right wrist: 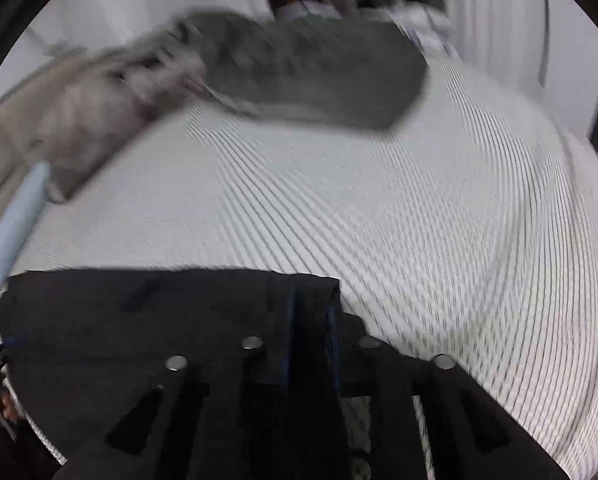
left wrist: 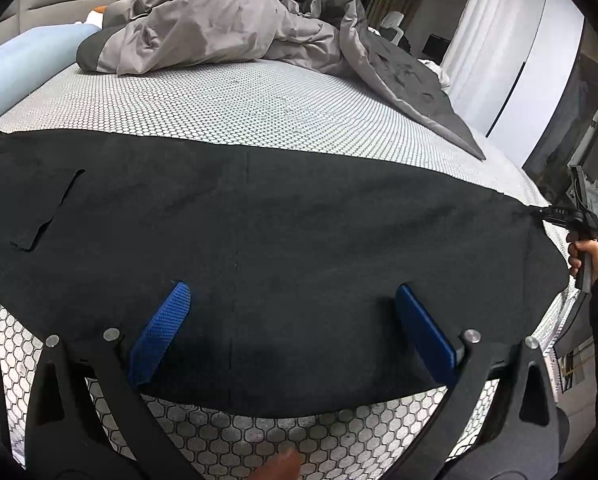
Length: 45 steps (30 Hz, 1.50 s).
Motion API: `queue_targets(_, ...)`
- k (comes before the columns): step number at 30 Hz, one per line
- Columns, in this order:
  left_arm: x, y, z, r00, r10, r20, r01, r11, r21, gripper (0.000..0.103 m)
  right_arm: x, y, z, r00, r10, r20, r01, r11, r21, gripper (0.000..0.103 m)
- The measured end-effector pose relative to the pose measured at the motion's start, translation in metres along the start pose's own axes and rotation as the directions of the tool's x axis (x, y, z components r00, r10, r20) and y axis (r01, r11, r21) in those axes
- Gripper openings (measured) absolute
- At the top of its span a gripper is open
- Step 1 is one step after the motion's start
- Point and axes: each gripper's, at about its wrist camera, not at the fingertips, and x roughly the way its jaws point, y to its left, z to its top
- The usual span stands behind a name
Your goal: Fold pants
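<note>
Risks first:
- Pinching only a thin strip of pants with right tongs; likely slipping out if pulled hard or lifted fast.
- Holding nothing with left tongs, so lifting 1 end alone probably means dragging the cloth crooked across the bed and skewing the fold.
- Possibly grabbing just the top layer when closing left, leaving the lower layer behind.
- Blurring heavily in right wrist view, so judging depth of that pinch only roughly.
- Sitting well beyond the cloth, grey duvet; snagging unlikely unless swinging the fold far over.

Positions:
- Lying flat and spread sideways across the near part of the bed, black, 1 centre seam running toward the camera.
- Hovering wide open over the near edge at about mid-length with left tongs, blue pads 1 on each side of the seam; touching or just above, not telling which.
- Gripping the end at far right with right tongs, nearly shut, dark cloth showing between the pads.
</note>
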Motion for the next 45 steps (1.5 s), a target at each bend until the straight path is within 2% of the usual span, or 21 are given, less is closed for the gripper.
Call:
queue_targets(2,0.001,-0.002,-0.001,1.0,0.012,-0.002,-0.012,1.0,0.018,0.102,-0.005,-0.003,-0.004,1.0,-0.012,0.025,0.01,0.998,0.059,0.026)
queue_targets(4,0.001,-0.004,-0.002,1.0,0.018,-0.003,-0.018,0.999,0.035,0.102,-0.025,-0.006,-0.01,0.995,-0.038,0.094,0.029,0.994,0.103,0.039)
queue_targets(6,0.001,-0.006,-0.002,1.0,0.016,-0.002,-0.016,0.999,0.044,0.102,-0.052,-0.003,-0.021,0.986,-0.074,0.151,0.054,0.989,0.137,0.069)
queue_targets(7,0.001,-0.008,-0.002,1.0,0.007,-0.001,-0.007,0.999,0.048,0.102,-0.062,0.007,-0.025,0.984,-0.075,0.163,0.052,0.989,0.142,0.075)
queue_targets(9,0.0,-0.015,-0.002,1.0,-0.015,0.006,0.015,0.998,0.067,0.102,-0.092,0.025,-0.043,0.981,-0.03,0.189,0.003,0.99,0.141,0.09)
queue_targets(12,-0.004,-0.031,0.002,0.996,-0.082,0.022,0.08,0.991,0.106,0.102,-0.116,0.062,-0.075,0.976,0.051,0.213,-0.071,0.994,0.086,0.103)
queue_targets(14,-0.002,-0.05,0.006,0.99,-0.136,0.027,0.131,0.983,0.129,0.102,-0.12,0.087,-0.088,0.974,0.073,0.214,-0.085,0.995,0.049,0.103)
queue_targets(16,0.008,-0.071,0.008,0.99,-0.138,0.009,0.134,0.974,0.184,0.102,-0.114,0.115,-0.095,0.972,0.109,0.208,-0.119,0.992,0.032,0.103)
queue_targets(19,0.03,-0.094,0.007,0.999,-0.014,-0.04,0.024,0.958,0.285,0.102,-0.097,0.165,-0.109,0.974,0.154,0.166,-0.15,0.988,-0.033,0.103)
queue_targets(22,0.045,-0.09,0.0,0.994,0.021,-0.103,0.009,0.958,0.288,0.102,-0.079,0.217,-0.124,0.984,0.135,0.119,-0.118,0.984,-0.136,0.103)
queue_targets(25,0.048,-0.085,-0.006,0.993,0.065,-0.1,-0.034,0.958,0.284,0.102,-0.05,0.261,-0.135,0.986,0.16,0.053,-0.145,0.965,-0.22,0.103)
queue_targets(28,0.047,-0.074,-0.007,0.992,0.075,-0.104,-0.046,0.966,0.255,0.102,-0.032,0.289,-0.156,0.996,0.076,0.039,-0.058,0.936,-0.347,0.103)
queue_targets(32,0.043,-0.059,-0.007,0.991,0.074,-0.108,-0.048,0.974,0.221,0.102,-0.046,0.253,-0.17,0.998,0.033,0.045,-0.015,0.933,-0.359,0.102)
queue_targets(34,0.043,-0.054,-0.007,0.991,0.078,-0.11,-0.052,0.975,0.218,0.102,-0.06,0.211,-0.175,0.995,-0.057,0.077,0.081,0.935,-0.345,0.102)
queue_targets(36,0.042,-0.053,-0.008,0.99,0.083,-0.111,-0.057,0.974,0.22,0.102,-0.069,0.161,-0.172,0.982,-0.143,0.12,0.174,0.935,-0.31,0.102)
queue_targets(38,0.043,-0.051,-0.005,0.99,0.082,-0.111,-0.056,0.974,0.219,0.102,-0.079,0.109,-0.17,0.945,-0.295,0.143,0.321,0.923,-0.213,0.103)
queue_targets(39,0.043,-0.052,-0.005,0.99,0.085,-0.11,-0.059,0.973,0.221,0.102,-0.085,0.087,-0.169,0.954,-0.265,0.137,0.285,0.946,-0.157,0.103)
queue_targets(40,0.043,-0.052,-0.004,0.99,0.088,-0.107,-0.063,0.973,0.222,0.102,-0.094,0.065,-0.17,0.982,-0.142,0.124,0.151,0.986,-0.071,0.103)
queue_targets(41,0.041,-0.052,-0.004,0.991,0.091,-0.098,-0.068,0.973,0.219,0.102,-0.096,0.055,-0.171,0.99,-0.092,0.11,0.095,0.995,-0.023,0.103)
queue_targets(42,0.04,-0.054,-0.004,0.992,0.09,-0.091,-0.069,0.974,0.217,0.102,-0.096,0.055,-0.172,0.991,-0.087,0.099,0.089,0.996,-0.013,0.103)
queue_targets(45,0.025,-0.057,-0.003,0.999,0.027,-0.045,-0.017,0.977,0.212,0.102,-0.108,0.088,-0.175,0.97,-0.181,0.161,0.197,0.976,-0.088,0.103)
